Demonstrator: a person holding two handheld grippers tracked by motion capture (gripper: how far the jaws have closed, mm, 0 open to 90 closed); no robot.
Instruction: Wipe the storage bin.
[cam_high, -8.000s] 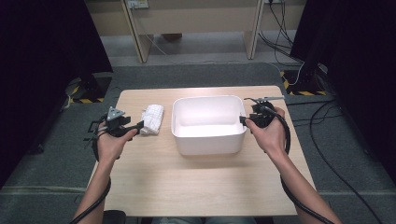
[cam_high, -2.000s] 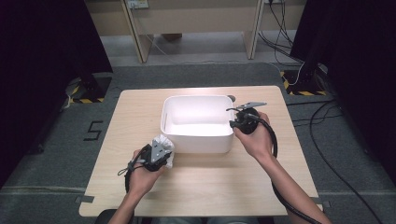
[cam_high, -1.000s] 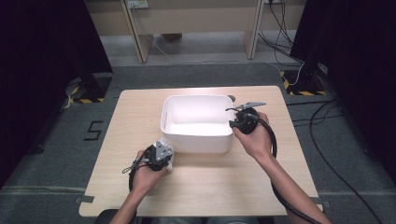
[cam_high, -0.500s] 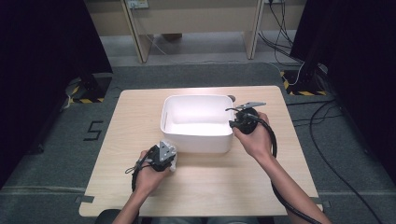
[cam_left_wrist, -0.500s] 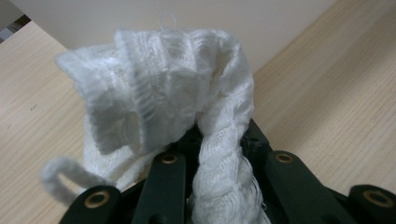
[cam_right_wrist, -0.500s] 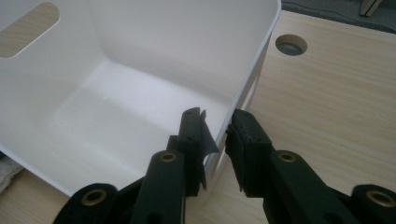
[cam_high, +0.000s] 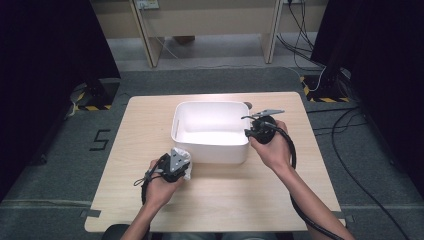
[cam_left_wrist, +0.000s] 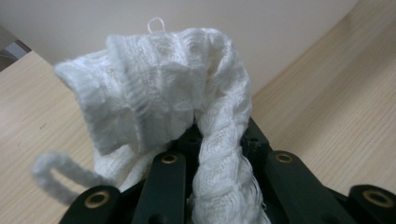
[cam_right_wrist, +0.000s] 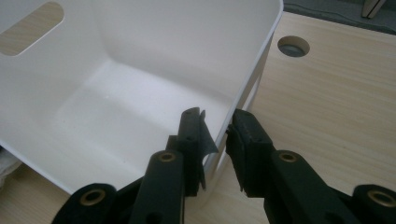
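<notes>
The loose tail of the white knitted cloth (cam_left_wrist: 159, 93) is dangling free, so it looks likely to be snagging on the white plastic bin (cam_high: 212, 130) rim or slipping out if lifted over; the bin could also be skidding if the right hand eases off. The left gripper (cam_high: 176, 165) is clamped on the bunched cloth, sitting on the wooden table (cam_high: 150, 120) just beside the bin's near wall. The right gripper (cam_right_wrist: 215, 140) is pinching the bin's right wall, one jaw inside, one outside, nearly closed.
</notes>
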